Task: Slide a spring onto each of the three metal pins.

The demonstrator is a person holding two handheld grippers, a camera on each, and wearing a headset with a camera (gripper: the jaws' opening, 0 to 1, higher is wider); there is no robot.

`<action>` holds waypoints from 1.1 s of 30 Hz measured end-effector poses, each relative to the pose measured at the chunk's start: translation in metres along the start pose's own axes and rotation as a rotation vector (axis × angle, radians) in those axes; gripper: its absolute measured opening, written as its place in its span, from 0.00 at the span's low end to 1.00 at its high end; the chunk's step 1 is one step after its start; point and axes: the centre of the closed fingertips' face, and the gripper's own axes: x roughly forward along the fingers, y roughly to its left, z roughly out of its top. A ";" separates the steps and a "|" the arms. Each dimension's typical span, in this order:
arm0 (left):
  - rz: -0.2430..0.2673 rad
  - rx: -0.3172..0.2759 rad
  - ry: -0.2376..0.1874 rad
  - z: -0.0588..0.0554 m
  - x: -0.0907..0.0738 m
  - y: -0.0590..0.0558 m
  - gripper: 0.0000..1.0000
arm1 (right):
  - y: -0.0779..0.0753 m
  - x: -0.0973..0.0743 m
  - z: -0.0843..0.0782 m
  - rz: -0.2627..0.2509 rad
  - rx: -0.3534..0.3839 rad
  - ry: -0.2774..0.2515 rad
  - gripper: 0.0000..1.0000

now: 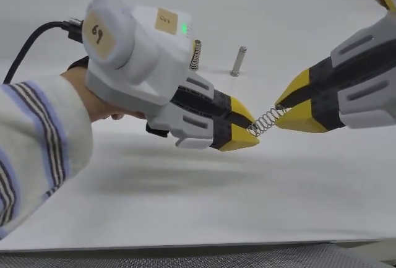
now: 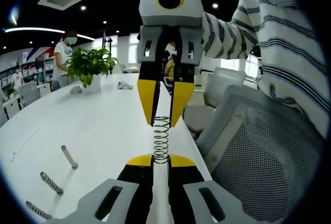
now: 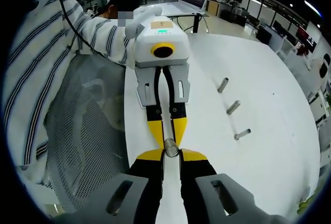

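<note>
Head view: left tongs (image 1: pixel 250 133) and right tongs (image 1: pixel 280 114) pinch one spring (image 1: pixel 266 121) over white office table (image 1: pixel 185 209)

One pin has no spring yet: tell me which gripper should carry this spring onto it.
Probably the right gripper. Both grip the spring, but the bare pin is the nearest of the three to it, while the left gripper crowds a loaded pin with its body.

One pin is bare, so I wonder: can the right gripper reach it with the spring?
Probably, but not yet: the left gripper also clamps the spring. Open table lies between the right gripper and the bare pin.
</note>
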 end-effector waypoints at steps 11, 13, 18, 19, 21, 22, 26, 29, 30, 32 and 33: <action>0.004 -0.012 -0.030 0.006 0.000 0.000 0.02 | 0.000 0.006 0.000 0.008 0.008 -0.004 0.10; 0.005 -0.010 -0.029 0.007 0.000 -0.001 0.02 | -0.001 0.007 0.000 0.009 0.010 -0.003 0.10; 0.004 -0.013 -0.026 0.006 0.000 -0.002 0.02 | -0.001 0.010 -0.001 0.013 0.004 -0.002 0.10; 0.003 -0.014 -0.025 0.006 0.000 -0.002 0.02 | 0.000 0.010 -0.001 0.018 0.004 -0.003 0.10; 0.002 -0.015 -0.027 0.006 0.000 -0.002 0.02 | 0.000 0.012 0.000 0.022 0.003 -0.006 0.10; 0.002 -0.015 -0.027 0.006 0.000 -0.003 0.02 | 0.001 0.013 0.000 0.025 0.002 -0.005 0.10; -0.001 -0.018 -0.027 0.007 0.000 -0.004 0.02 | 0.002 0.015 0.000 0.032 -0.002 -0.002 0.12; -0.001 -0.021 -0.031 0.008 0.001 -0.004 0.02 | 0.003 0.017 0.002 0.036 -0.003 -0.013 0.12; -0.002 -0.021 -0.032 0.008 0.001 -0.005 0.02 | 0.003 0.017 0.002 0.036 -0.004 -0.014 0.11; -0.004 -0.022 -0.030 0.007 0.001 -0.005 0.02 | 0.003 0.018 0.002 0.035 -0.008 -0.010 0.10; -0.004 -0.023 -0.030 0.007 0.002 -0.006 0.02 | 0.003 0.018 0.001 0.035 -0.008 -0.006 0.10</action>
